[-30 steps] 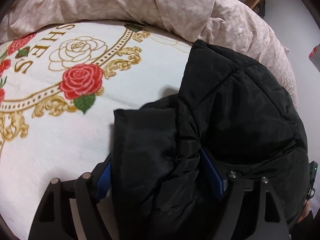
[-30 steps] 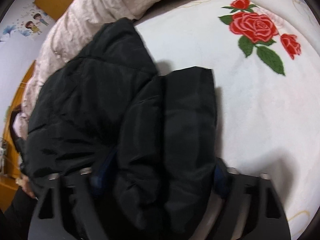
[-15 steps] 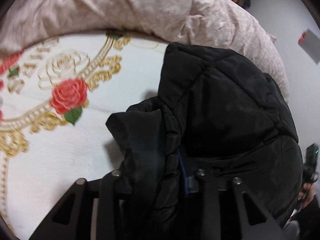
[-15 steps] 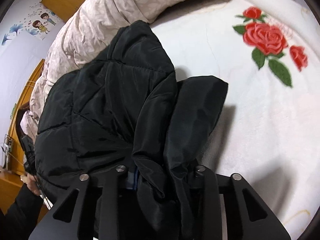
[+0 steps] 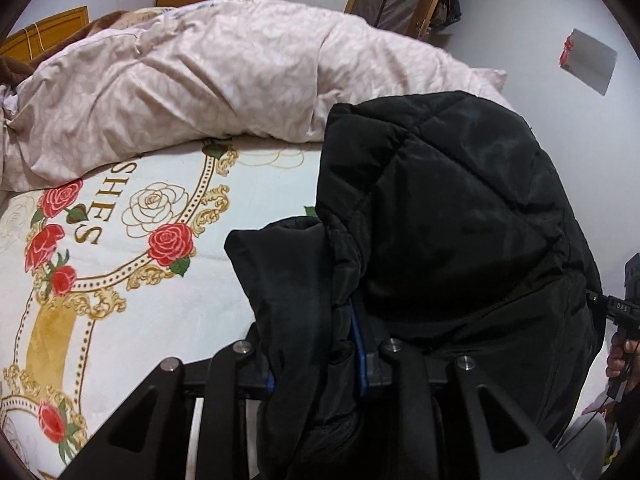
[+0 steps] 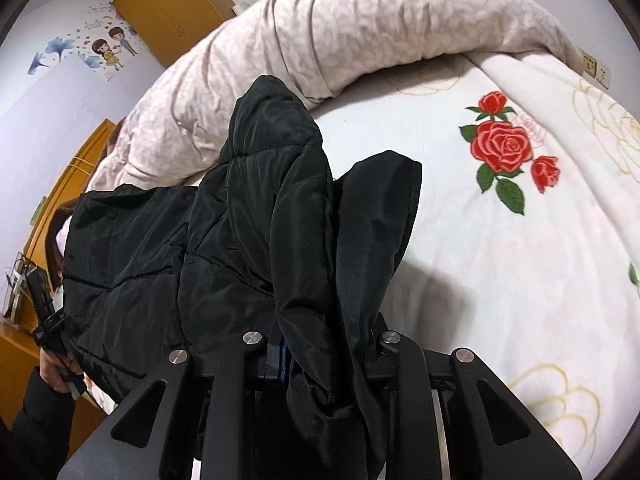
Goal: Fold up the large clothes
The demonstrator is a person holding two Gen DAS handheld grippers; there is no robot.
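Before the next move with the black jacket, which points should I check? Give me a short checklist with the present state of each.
1. Left gripper shut on black jacket: ok.
2. Right gripper shut on the jacket: ok.
3. Jacket lifted off the rose blanket: mostly; the far hem cannot tell.
4. Sleeves tucked flat: not ok, one hangs bunched by each gripper.
5. Landing area on the blanket free: ok.
6. Pink duvet apart from the jacket: cannot tell.

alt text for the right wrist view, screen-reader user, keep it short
The right gripper is clamped on a bunched fold of a black quilted jacket, which hangs lifted over a white blanket with red roses. A rumpled pink duvet lies behind, and the left gripper holds the jacket's far side at the left edge.
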